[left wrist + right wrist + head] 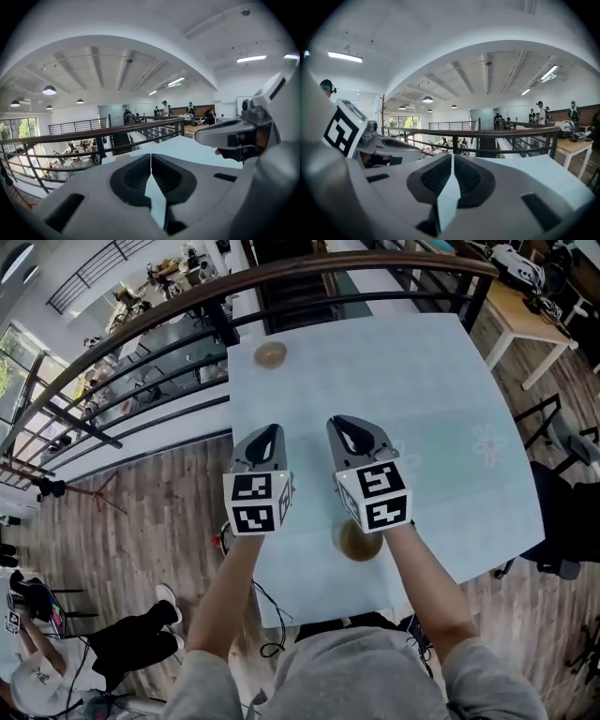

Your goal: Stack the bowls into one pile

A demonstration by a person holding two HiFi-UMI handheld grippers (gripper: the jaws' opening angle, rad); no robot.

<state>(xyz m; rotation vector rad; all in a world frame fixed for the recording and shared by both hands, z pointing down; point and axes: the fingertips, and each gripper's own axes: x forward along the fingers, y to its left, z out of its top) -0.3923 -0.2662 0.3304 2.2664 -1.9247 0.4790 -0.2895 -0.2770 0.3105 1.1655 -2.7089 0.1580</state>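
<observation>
Two brownish bowls sit on the pale blue table. One bowl is at the far left corner. The other bowl is near the front edge, partly hidden under my right hand. My left gripper and right gripper hover side by side above the table's near half, pointing away from me. Both are shut with nothing between the jaws. In the left gripper view the left gripper has its tips meeting, and in the right gripper view the right gripper does too. Neither gripper touches a bowl.
A dark curved railing runs along the table's far and left sides, with a drop to a lower floor beyond. A wooden table stands at the back right and a black chair at the right. A seated person is on the floor at lower left.
</observation>
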